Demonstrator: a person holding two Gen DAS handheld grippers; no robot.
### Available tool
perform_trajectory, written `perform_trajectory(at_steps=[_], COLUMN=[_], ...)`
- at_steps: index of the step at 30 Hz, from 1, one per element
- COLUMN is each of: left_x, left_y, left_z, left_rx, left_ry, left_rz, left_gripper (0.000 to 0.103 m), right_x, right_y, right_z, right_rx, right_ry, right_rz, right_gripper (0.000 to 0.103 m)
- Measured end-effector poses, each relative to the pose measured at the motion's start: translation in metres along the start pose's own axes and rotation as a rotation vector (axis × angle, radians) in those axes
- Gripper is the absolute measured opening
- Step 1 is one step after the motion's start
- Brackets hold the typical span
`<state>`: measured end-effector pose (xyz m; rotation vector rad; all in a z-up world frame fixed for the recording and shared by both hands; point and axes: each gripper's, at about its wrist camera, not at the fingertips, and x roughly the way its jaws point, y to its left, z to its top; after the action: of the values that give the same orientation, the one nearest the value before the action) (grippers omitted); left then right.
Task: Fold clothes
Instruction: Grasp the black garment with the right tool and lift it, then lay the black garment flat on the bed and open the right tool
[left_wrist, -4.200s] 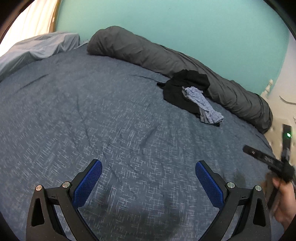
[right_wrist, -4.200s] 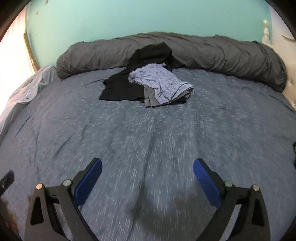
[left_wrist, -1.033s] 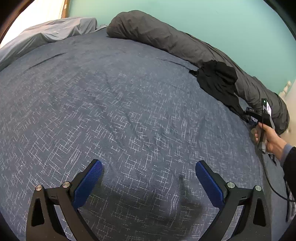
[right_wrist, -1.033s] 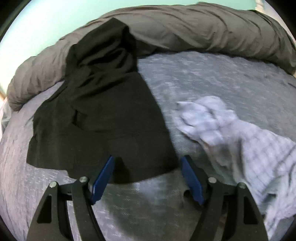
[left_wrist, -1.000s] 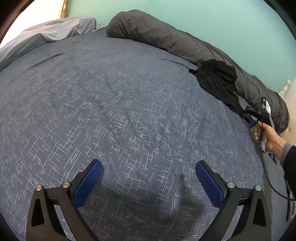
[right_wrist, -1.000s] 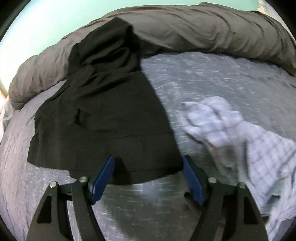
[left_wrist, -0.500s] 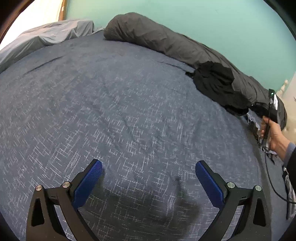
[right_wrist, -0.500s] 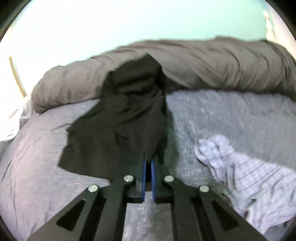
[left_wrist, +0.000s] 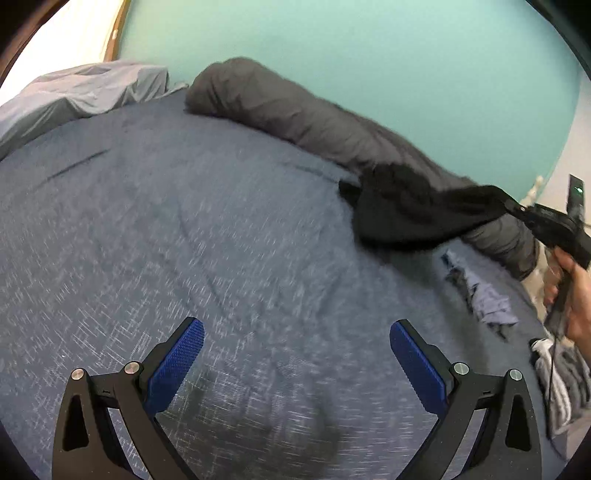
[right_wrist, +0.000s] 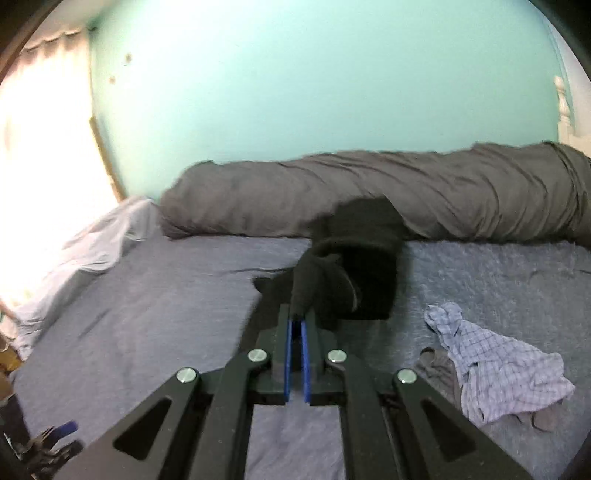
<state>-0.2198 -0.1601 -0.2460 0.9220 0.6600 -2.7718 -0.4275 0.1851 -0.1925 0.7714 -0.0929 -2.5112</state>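
The right gripper (right_wrist: 295, 325) was clamped on an edge of the black garment (right_wrist: 354, 273), its blue pads pressed together with only a pinch of cloth between them. The garment stretched away from the jaws toward the far edge of the bed (left_wrist: 184, 221), its long axis running from the grip to the grey duvet roll (right_wrist: 443, 192), on which its far end rested. In the left view the cloth hung taut in the air near the bed's far right corner, well apart from the left gripper (left_wrist: 295, 354), which stood wide open and empty over bare bedspread at the near edge. A checked garment (right_wrist: 498, 369) lay crumpled just right of the black one. The right hand (left_wrist: 576, 295) was plainly nearer; spreading the garment probably needs the left to cross toward it.
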Motion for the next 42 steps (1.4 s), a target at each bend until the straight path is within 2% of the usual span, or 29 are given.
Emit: perform_trajectory(at_steps=[3,8,14,19,22,27,32,37,38,40,42], left_x=[-0.022,-0.060,-0.105,-0.140,-0.153,-0.151,-0.139,-0.137,-0.138,-0.139,-0.138], left_y=[-0.007,-0.018,-0.018,-0.011,-0.005,0.000,0.012,0.022,0.024,0.029,0.035], left_z=[0.001,-0.018,-0.060,-0.092,-0.113,-0.138,-0.151,-0.148,-0.148,-0.147,-0.147], left_rx=[0.003,0.000,0.002,-0.020,-0.043,-0.014,-0.001,0.006,0.001,-0.010,-0.009], left_ry=[-0.018,-0.006,0.030,0.033,0.042,0.080,0.117,0.111,0.108,0.103,0.107], left_rz=[-0.015,-0.045,-0.044,-0.028,-0.022,-0.014,0.010,0.021,0.024,0.030,0.036], left_gripper=[0.103,0.103,0.103,0.103,0.103,0.103,0.103,0.103,0.103,0.103,0.103], right_x=[-0.043,-0.116,-0.188,-0.231,-0.254,-0.267,-0.255,-0.238,-0.234,-0.238,-0.245], right_y=[0.024,0.054,0.092,0.127,0.139,0.129,0.098,0.060,0.052,0.042,0.034], right_z=[-0.003,-0.023,-0.081,-0.135,-0.162,-0.210,-0.264,-0.309,-0.316,-0.321,-0.321], right_rx=[-0.018,-0.014,0.012,0.019,0.077,0.165,0.269,0.349,0.366,0.382,0.389], right_ry=[-0.006,-0.013,0.017,0.033,0.020,0.048,0.144,0.274,0.303,0.312,0.303], right_rz=[0.037,0.079,0.139,0.180,0.226,0.216,0.089,-0.035,-0.062,-0.120,-0.181], right_gripper=[0.004,0.004,0.004,0.004,0.004,0.004,0.004,0.005,0.008,0.009,0.017])
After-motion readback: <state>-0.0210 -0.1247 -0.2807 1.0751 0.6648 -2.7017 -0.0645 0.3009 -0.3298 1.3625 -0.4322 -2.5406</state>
